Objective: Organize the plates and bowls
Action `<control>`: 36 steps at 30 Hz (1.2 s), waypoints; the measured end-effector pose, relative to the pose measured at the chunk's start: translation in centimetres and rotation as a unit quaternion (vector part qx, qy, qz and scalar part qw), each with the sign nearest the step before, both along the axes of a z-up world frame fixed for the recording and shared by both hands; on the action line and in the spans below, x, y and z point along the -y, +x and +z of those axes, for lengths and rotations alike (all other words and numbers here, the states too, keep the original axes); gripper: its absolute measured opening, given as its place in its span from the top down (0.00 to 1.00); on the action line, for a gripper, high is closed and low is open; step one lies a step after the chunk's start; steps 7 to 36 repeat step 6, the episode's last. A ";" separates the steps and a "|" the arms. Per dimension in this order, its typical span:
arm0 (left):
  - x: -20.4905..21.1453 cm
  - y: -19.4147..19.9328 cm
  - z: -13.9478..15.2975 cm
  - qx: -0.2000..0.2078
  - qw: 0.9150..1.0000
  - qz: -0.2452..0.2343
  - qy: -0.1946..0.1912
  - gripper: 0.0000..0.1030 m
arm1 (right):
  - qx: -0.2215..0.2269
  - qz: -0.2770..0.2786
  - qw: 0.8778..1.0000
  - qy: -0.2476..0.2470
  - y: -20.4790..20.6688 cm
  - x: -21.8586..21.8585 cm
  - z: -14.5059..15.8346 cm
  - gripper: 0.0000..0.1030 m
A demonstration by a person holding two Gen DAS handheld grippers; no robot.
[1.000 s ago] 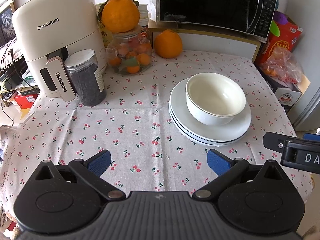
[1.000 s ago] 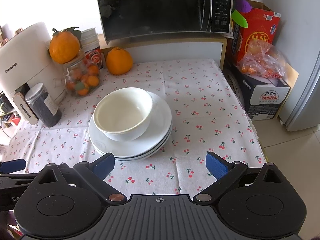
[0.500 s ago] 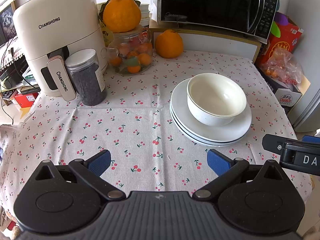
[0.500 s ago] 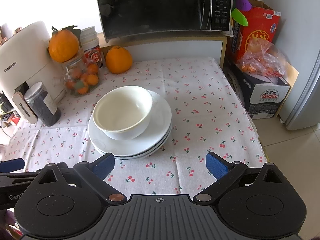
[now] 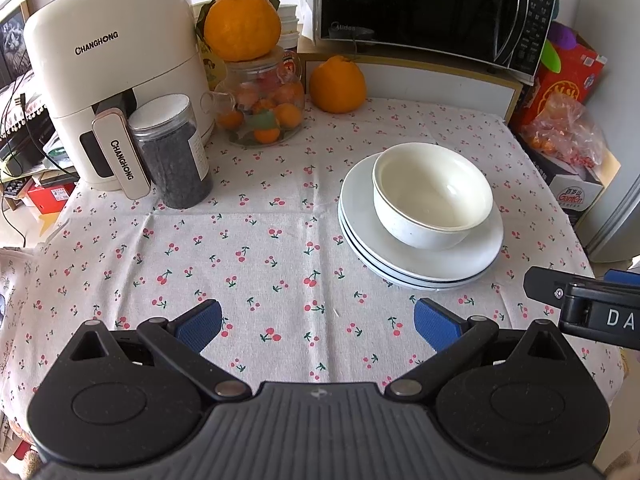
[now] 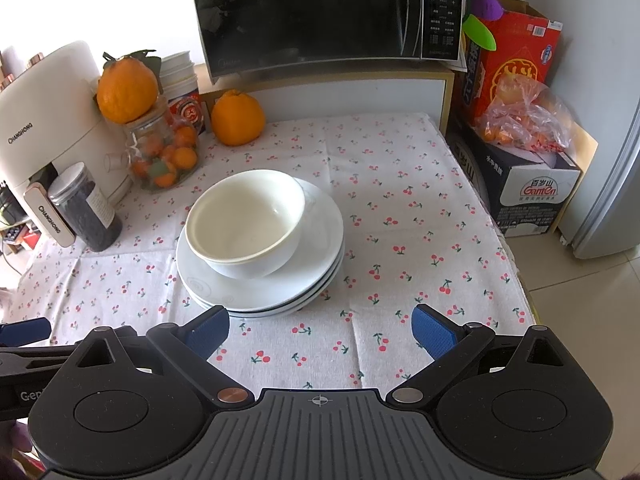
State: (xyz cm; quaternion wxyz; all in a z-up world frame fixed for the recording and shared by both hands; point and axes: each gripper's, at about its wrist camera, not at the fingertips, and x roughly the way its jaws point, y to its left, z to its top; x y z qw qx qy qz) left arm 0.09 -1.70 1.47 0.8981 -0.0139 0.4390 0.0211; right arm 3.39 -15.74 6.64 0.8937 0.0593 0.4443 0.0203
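Note:
A white bowl (image 5: 432,194) (image 6: 245,220) sits upright on a stack of white plates (image 5: 424,264) (image 6: 316,276) on the cherry-print tablecloth (image 5: 260,248). My left gripper (image 5: 318,322) hovers open over the cloth, in front and to the left of the stack, with nothing between its blue pads. My right gripper (image 6: 320,330) is open too, just in front of the stack; its left pad (image 6: 210,330) lies close to the plates' near rim. Part of the right gripper (image 5: 580,304) shows at the right edge of the left wrist view.
At the back left stand a cream air fryer (image 5: 116,76), a dark jar (image 5: 172,152) and a glass jar of small oranges (image 5: 260,112) with a big orange (image 5: 242,28) on top. Another orange (image 5: 338,84) and a microwave (image 5: 432,12) sit behind. Boxes (image 6: 528,184) flank the table's right edge.
Both grippers have drifted slightly forward and toward the plates. The bowl and plates have not moved, and both grippers stay open.

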 end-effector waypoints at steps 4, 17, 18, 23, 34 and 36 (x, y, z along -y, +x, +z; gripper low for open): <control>0.0 0.0 -0.1 -0.001 1.000 -0.001 0.000 0.00 | -0.001 -0.001 1.000 0.001 -0.1 0.0 -0.2 0.04; 0.0 0.0 -0.1 -0.001 1.000 -0.001 -0.001 0.00 | -0.001 -0.002 1.000 0.001 0.0 0.0 -0.1 0.04; 0.0 0.0 -0.1 -0.001 1.000 -0.001 -0.001 0.00 | -0.001 -0.002 1.000 0.001 0.0 0.0 -0.1 0.04; 0.0 0.0 -0.1 -0.001 1.000 -0.001 -0.001 0.00 | -0.001 -0.002 1.000 0.001 0.0 0.0 -0.1 0.04; 0.0 0.0 -0.1 -0.001 1.000 -0.001 -0.001 0.00 | -0.001 -0.002 1.000 0.001 0.0 0.0 -0.1 0.04; 0.0 0.0 -0.1 -0.001 1.000 -0.001 -0.001 0.00 | -0.001 -0.002 1.000 0.001 0.0 0.0 -0.1 0.04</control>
